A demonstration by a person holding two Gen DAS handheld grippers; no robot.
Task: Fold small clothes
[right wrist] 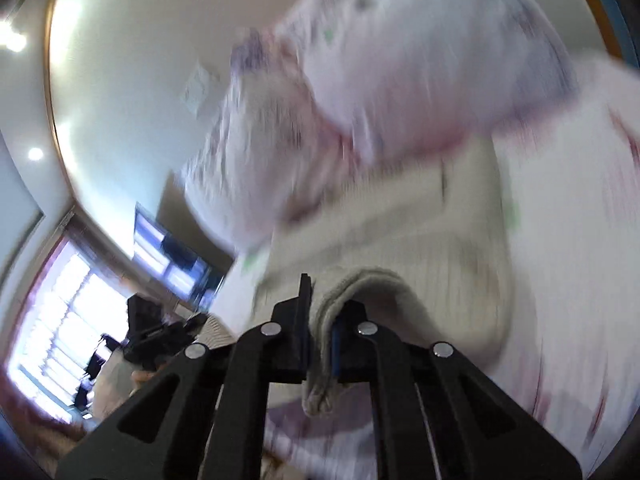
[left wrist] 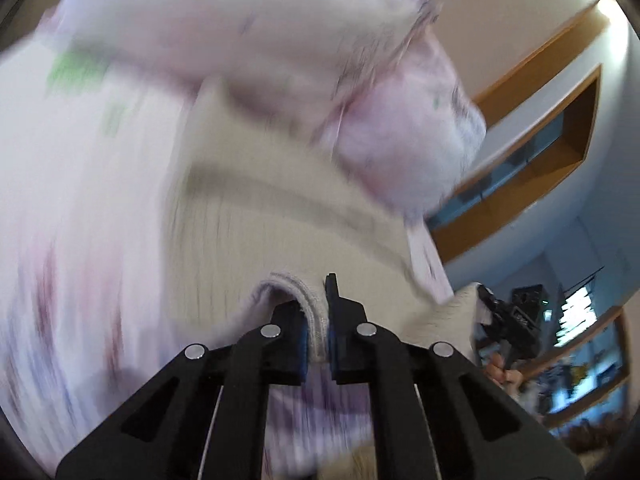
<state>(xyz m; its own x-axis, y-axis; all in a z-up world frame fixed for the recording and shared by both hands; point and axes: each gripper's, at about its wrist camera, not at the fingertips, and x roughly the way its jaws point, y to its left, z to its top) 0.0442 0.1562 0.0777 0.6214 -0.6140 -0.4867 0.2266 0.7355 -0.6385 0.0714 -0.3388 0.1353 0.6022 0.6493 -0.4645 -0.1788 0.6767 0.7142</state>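
A small pale pink and white patterned garment with a cream ribbed part hangs in the air, blurred by motion, and fills both views. My left gripper is shut on its ribbed hem. My right gripper is shut on another ribbed edge of the same garment. Both cameras tilt up toward the ceiling. The right gripper also shows in the left wrist view, and the left gripper shows in the right wrist view.
Wooden shelving runs along the wall on the right of the left wrist view. A bright window and a wall screen show in the right wrist view. Ceiling lights are above.
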